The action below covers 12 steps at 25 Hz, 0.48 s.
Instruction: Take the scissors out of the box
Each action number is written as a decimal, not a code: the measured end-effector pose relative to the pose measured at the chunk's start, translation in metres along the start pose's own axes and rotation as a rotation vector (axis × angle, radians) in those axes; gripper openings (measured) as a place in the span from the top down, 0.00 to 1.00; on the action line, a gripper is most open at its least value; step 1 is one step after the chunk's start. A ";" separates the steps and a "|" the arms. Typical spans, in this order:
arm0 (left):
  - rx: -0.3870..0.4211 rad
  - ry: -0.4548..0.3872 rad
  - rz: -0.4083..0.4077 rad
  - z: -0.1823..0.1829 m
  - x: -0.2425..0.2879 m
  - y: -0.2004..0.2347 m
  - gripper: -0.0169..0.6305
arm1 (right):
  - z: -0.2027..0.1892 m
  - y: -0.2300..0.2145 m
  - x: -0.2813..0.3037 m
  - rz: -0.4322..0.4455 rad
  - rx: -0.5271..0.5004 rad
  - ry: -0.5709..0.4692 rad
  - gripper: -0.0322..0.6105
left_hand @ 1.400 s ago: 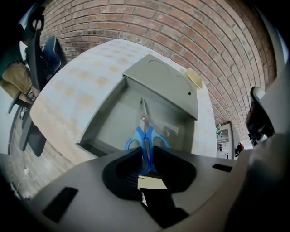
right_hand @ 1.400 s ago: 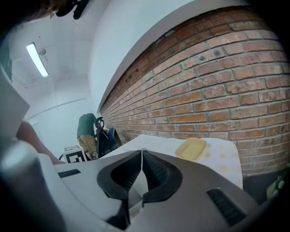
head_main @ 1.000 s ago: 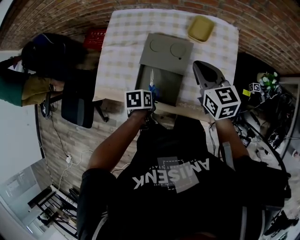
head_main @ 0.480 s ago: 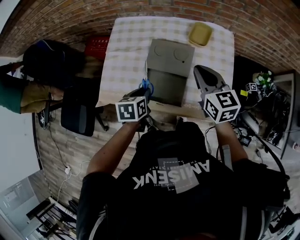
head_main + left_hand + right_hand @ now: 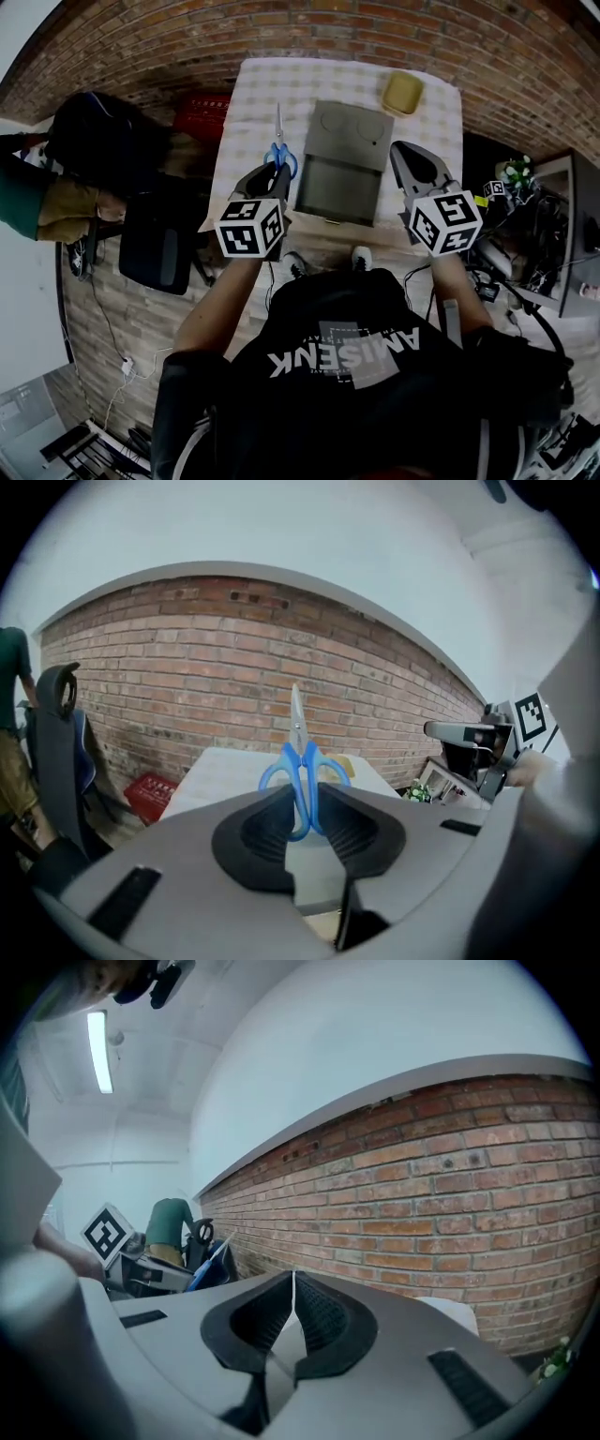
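**Item 1: scissors** [image 5: 280, 156]. Blue loop handles, plain steel blades, closed.
- Location: clamped in my left tool [image 5: 270, 174], with the pads pressing the two loops together from the outside. The blades point up and away from me. The pair hangs in the air over the left side of the counter [image 5: 246, 103], just left of the box [image 5: 337, 178] and clear of it.
- Handling, my estimate: light and stiff, with no give. The plastic loops are smooth and rounded, so the pair may pivot or slide between the pads. The tip is the hazard.
- Best hold, as I judge it: across both loops, as now. The bare blades look too thin and slick to grip.

**Item 2: box.** Grey, with its lid folded back to the far side, standing on the counter's checked cloth. The interior looks bare, with no scissors in it.

**Item 3: right tool** [image 5: 403, 150]. Jaws together on nothing, held in the air just right of the box.

**Item 4: yellow dish** [image 5: 401, 92]. Sits at the far right corner of the counter, well apart from the scissors.
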<state>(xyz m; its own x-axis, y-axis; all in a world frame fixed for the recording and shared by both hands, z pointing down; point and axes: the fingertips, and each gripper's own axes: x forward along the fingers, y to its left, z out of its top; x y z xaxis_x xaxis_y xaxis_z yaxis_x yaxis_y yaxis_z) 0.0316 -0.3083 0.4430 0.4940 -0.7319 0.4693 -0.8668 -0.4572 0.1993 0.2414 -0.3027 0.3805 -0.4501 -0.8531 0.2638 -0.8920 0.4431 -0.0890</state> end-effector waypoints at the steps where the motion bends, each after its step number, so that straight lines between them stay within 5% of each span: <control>1: 0.017 -0.028 0.000 0.009 -0.005 0.005 0.84 | 0.006 0.003 0.000 -0.006 -0.009 -0.008 0.89; 12: 0.067 -0.309 0.034 0.089 -0.060 0.053 0.84 | 0.055 0.030 0.004 -0.081 -0.029 -0.081 0.89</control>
<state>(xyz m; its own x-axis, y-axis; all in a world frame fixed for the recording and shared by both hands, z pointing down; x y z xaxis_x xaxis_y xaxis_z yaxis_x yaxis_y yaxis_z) -0.0385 -0.3336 0.3485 0.4710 -0.8617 0.1888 -0.8818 -0.4544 0.1261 0.2101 -0.3083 0.3257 -0.3793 -0.9055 0.1901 -0.9247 0.3783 -0.0427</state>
